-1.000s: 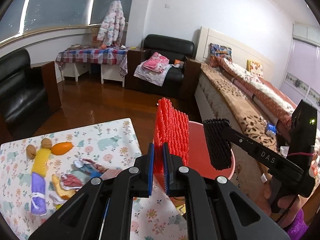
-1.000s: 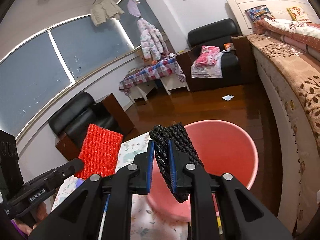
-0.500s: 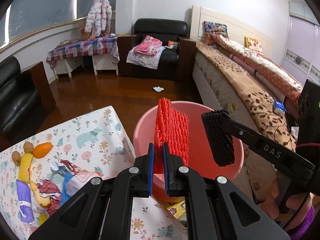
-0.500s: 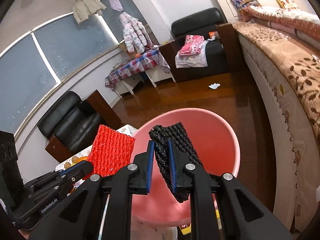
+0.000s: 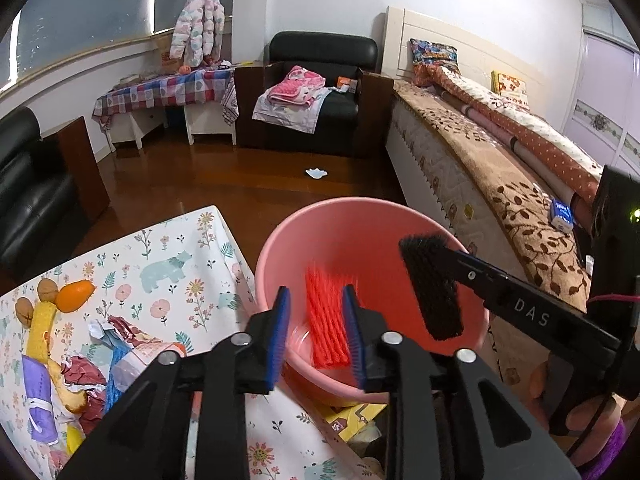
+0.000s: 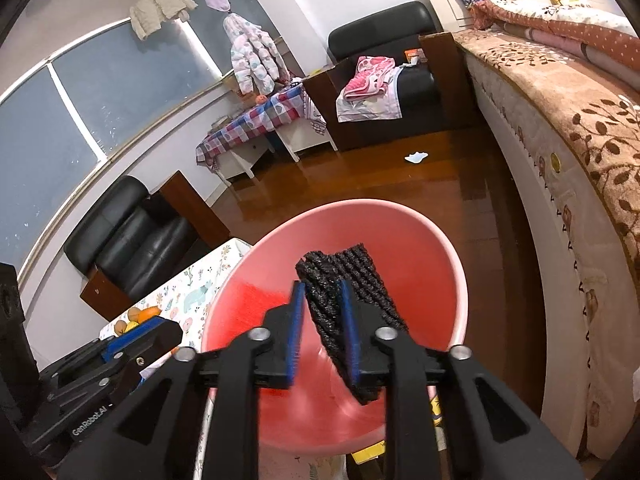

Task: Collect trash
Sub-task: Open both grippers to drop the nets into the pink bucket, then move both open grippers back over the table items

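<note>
I am holding both grippers over the pink basin [image 5: 372, 216], which sits on the floor between the table [image 5: 172, 264] and the bed [image 5: 520, 200]. My left gripper [image 5: 314, 334] is opening its jaws: the red net [image 5: 326, 320] is showing blurred between the blue pads [image 5: 279, 336], and I am judging it already free and dropping, long axis upright, straight toward the basin floor below. My right gripper [image 6: 322, 334] is opening too; the black net [image 6: 344, 304] is standing between its pads, leaning against the right-hand one, long axis running up and away from me (whether that pad is pressing on it I cannot tell, but the left pad is standing clear of it). Both nets are lying inside the basin's rim as seen from above, so a plain release looks sufficient and no sideways shift is called for. The remaining trash [image 5: 116, 344] is lying on the table to the left of the basin, nearer my left gripper than my right, so I am expecting the left to reach for it first. A scrap [image 5: 316, 173] is also lying on the floor beyond the basin, well apart from both.
</note>
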Demonstrator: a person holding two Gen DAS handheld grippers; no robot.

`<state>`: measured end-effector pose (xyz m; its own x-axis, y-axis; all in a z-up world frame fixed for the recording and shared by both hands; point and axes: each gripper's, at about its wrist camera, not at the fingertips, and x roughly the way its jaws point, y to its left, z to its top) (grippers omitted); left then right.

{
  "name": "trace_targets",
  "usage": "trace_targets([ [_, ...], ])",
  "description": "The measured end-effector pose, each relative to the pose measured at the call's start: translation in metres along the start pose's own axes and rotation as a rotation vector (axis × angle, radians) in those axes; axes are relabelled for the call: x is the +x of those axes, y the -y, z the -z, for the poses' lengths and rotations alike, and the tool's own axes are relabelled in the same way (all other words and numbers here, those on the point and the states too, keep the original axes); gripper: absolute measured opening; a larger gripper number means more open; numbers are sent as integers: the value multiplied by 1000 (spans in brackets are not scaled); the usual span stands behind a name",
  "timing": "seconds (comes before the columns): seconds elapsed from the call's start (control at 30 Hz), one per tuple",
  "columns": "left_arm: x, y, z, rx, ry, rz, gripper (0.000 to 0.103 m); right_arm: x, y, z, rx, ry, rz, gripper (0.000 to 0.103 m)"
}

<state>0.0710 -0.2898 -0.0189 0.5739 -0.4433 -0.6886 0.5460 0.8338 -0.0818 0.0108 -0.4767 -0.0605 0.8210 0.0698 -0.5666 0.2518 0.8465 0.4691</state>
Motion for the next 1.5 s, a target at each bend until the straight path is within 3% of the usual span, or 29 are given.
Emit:
trace_targets([
  [0.1,-4,-2,-2,-6,10,1,34,-1,-1,0,-2,4,3,39],
  [0.5,-31,-18,-4,-51,54,7,46,-13,-18,-1,-32,18,-12,45],
  [1.0,-81,-58,7,-140,124,-26,50,-42,-75,5,-167,84,-59,45],
  [1.5,-125,-126,37,-235,158,-134,51,-50,-140,33,-303,51,-150,45],
])
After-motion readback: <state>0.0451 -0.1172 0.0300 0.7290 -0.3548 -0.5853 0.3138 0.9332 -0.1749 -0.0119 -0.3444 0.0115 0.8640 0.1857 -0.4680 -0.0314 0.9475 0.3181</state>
